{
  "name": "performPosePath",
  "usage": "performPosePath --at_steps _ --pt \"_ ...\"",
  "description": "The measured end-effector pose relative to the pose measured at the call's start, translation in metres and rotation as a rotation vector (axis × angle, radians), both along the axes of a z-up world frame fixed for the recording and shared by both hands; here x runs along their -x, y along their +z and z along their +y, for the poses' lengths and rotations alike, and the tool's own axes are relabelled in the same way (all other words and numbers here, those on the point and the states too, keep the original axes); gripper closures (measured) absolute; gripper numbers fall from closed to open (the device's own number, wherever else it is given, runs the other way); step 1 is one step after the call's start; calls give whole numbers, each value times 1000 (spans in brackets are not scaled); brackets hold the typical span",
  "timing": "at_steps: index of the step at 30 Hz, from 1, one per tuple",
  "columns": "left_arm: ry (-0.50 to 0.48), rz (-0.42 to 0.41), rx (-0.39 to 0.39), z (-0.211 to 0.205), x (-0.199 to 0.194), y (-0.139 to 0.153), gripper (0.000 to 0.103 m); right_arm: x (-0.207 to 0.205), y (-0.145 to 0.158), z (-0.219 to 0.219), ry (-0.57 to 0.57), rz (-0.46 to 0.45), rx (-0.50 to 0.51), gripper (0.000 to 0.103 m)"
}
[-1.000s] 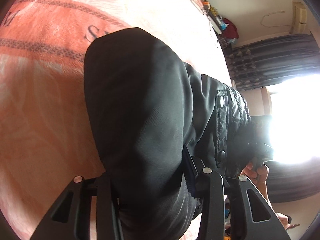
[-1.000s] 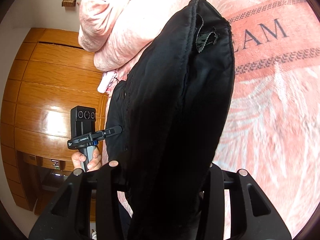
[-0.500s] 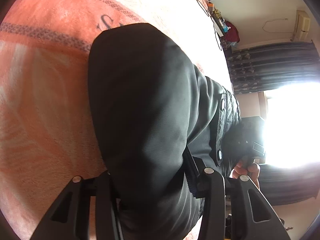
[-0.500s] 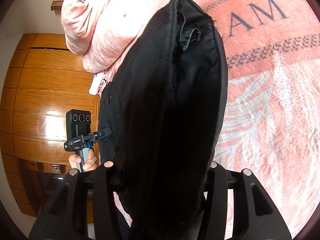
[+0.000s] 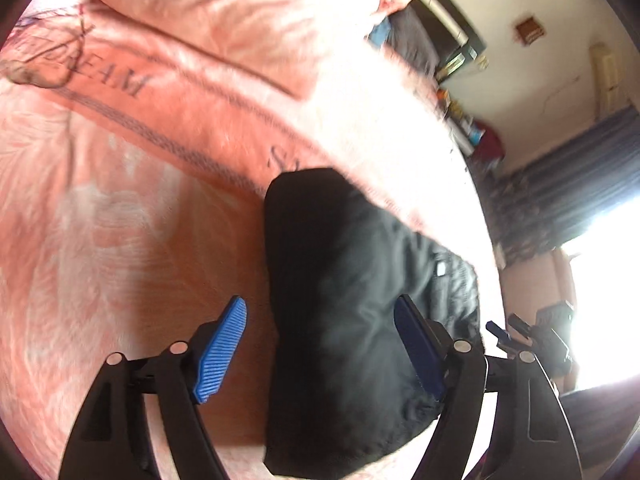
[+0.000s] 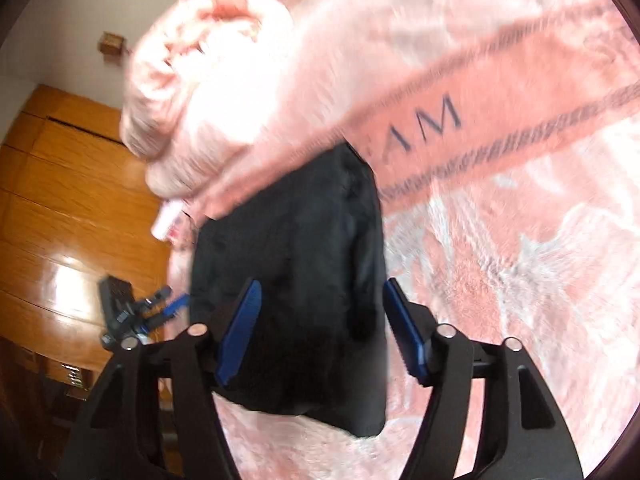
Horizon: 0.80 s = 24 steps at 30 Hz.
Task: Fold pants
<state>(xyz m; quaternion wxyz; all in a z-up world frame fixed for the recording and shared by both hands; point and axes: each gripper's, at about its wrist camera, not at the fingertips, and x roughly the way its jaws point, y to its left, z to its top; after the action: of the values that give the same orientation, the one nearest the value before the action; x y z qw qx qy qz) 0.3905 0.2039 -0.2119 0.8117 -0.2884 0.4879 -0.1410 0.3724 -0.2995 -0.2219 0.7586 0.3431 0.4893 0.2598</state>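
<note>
Folded black pants [image 5: 344,312] lying on the pink blanket [image 5: 120,208], long axis running away from both opening grippers, left gripper [image 5: 320,344] and right gripper [image 6: 320,332], pads clear of cloth, equally near.

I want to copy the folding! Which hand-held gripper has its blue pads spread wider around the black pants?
The left hand-held gripper. Its blue pads stand farther apart around the pants than the right hand-held gripper; both are opening, releasing.
</note>
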Motion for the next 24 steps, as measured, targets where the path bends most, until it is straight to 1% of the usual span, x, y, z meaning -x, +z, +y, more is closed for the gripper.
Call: performPosePath --at_steps 1,2,3,5,7,8,9,10,11,12,13,15,17,18,21,22,24 --pt "9 -20 31 -1 10 4 23 7 8 4 18 -24 -39 42" --pt "6 -25 60 -3 18 4 22 15 11 10 41 -37 -61 42" --pt "-4 -24 72 -7 22 2 22 19 9 19 64 -32 -72 42" --pt "-34 -14 69 -17 28 -6 22 20 -4 39 81 11 -77 44" --pt "-49 34 88 -25 28 -20 23 17 -23 45 57 58 -77 45" --pt "-44 55 88 -29 27 -23 23 15 -35 45 34 87 -79 48" --pt "-38 72 72 -31 25 -29 23 14 -44 45 21 110 -82 54" --pt "-34 83 67 -31 25 -33 23 14 -50 43 11 129 -89 59" --pt "-30 97 69 -30 23 -36 23 14 -50 41 0 143 -94 61" --pt "-26 104 82 -28 23 -36 23 16 -44 40 -2 139 -96 61" --pt "-24 104 94 -26 24 -35 23 16 -33 40 4 110 -91 52" --pt "-15 74 98 -21 27 -29 23 18 -9 37 12 41 -77 44" --pt "18 23 59 -17 34 -16 22 2 6 38 -7 6 -73 43" --pt "23 8 68 -16 37 -12 22 -12 8 39 -18 1 -75 42" --pt "27 -19 122 -14 46 -1 21 -53 -2 40 -58 29 -138 41" --pt "19 -21 133 -15 49 1 18 -65 -9 40 -76 41 -159 41" --pt "0 -13 126 -19 52 2 16 -86 -35 36 -142 106 -180 41"
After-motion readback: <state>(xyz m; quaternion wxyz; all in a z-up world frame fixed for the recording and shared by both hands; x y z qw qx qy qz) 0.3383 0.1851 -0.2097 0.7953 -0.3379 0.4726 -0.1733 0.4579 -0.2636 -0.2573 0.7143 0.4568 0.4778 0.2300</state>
